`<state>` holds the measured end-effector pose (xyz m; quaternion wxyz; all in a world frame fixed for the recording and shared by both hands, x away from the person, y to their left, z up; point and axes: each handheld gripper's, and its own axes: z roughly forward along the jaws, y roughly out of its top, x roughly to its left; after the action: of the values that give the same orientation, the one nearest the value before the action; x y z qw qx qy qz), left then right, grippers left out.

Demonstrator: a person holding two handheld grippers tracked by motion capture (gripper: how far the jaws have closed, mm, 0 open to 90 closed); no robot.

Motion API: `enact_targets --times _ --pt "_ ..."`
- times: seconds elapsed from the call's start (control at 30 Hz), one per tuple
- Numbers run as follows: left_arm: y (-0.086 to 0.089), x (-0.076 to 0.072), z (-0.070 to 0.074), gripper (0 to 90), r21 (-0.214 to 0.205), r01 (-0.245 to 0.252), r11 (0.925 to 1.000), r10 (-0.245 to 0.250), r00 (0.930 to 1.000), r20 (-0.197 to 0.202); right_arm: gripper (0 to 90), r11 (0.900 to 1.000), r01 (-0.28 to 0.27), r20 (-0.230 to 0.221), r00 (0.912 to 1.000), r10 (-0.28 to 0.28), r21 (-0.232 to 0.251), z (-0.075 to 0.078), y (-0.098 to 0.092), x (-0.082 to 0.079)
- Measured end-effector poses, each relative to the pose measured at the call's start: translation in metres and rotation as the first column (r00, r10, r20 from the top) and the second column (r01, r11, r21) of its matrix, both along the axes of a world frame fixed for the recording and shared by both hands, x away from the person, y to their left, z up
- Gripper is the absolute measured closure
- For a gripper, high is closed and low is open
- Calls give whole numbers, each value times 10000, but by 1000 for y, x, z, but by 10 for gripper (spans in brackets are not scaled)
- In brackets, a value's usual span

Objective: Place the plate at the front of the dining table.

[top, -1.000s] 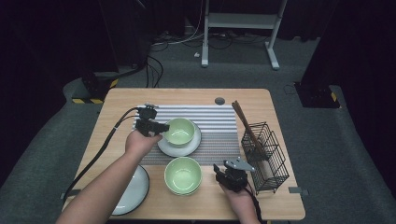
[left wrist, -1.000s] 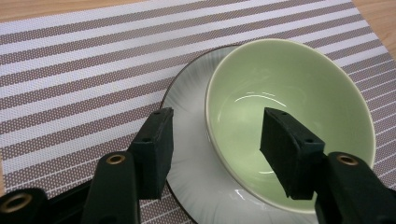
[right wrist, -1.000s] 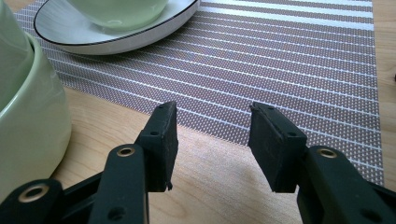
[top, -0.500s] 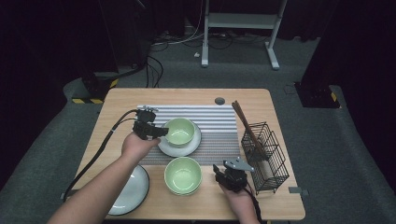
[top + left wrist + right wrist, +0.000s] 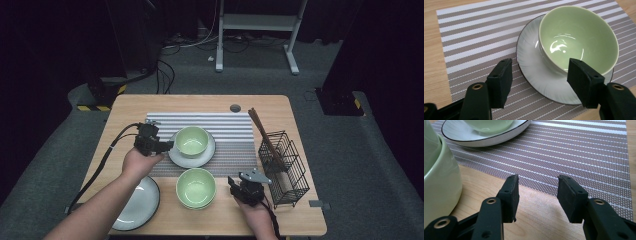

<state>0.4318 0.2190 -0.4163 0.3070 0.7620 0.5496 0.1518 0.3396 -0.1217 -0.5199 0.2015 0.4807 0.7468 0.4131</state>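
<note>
Left gripper (image 5: 165,146) sits just off the left edge of the saucer (image 5: 175,156), and its jaws have just been opening: they stand wide apart, gripping nothing. In the left gripper view (image 5: 537,82) the near rim of the saucer (image 5: 541,82) lies in the gap between them, pads clear of it. The bowl (image 5: 191,140) stands upright on that saucer, on the striped mat (image 5: 235,130) in the middle of the table (image 5: 130,107). Up close the bowl (image 5: 576,37) is pale green, glossy and empty, set toward the far side of the saucer.

Right gripper (image 5: 240,186) rests low near the table's front edge, between the second bowl (image 5: 196,187) and the wire basket (image 5: 285,167). Its jaws are parted too, with bare wood between them in the right gripper view (image 5: 537,195). The second bowl (image 5: 439,182) is just to that view's left, apart from the jaws. A plate (image 5: 134,202) lies at the front left, by the left forearm. Dark chopsticks (image 5: 262,135) lean out of the basket.
</note>
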Motion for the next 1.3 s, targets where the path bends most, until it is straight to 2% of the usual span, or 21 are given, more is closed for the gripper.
enact_targets --times 0.23,0.37,0.5,0.57,0.63,0.73,0.83,0.93,1.03,1.3 --pt "7 -11 0 372 178 55 9998 -60 9996 279 517 10000 -5 -8 10000 5 -3 0 1 0" --pt "11 -19 -3 373 -90 134 9999 -132 9996 247 517 10000 -11 -16 10000 11 -21 0 1 0" --pt "14 -26 -5 372 305 183 9994 -198 9985 503 517 10000 -28 -21 10000 27 -47 0 1 -1" --pt "18 -29 -6 372 76 184 9998 -188 9988 450 517 10000 -31 -18 10000 31 -64 -1 1 -1" --pt "21 -32 -8 369 23 189 9998 -190 9989 422 517 10000 -40 -14 10000 40 -74 -1 1 0" --pt "23 -38 -9 359 445 234 9987 -259 9980 579 517 10000 -37 -32 10000 37 -83 -1 2 0" --pt "28 -44 -11 356 115 282 9995 -288 9981 551 516 10000 -32 -46 10000 32 -80 -1 2 0" --pt "32 -49 -14 349 285 267 9992 -285 9976 638 513 9999 -46 -54 10000 46 -99 -1 2 -1" --pt "36 -53 -17 348 135 293 9995 -300 9981 534 510 9999 -67 -50 10000 66 -123 -1 2 -1" --pt "43 -66 -27 342 192 445 9988 -454 9977 508 513 9996 -199 -53 9998 198 -205 -1 4 -1"
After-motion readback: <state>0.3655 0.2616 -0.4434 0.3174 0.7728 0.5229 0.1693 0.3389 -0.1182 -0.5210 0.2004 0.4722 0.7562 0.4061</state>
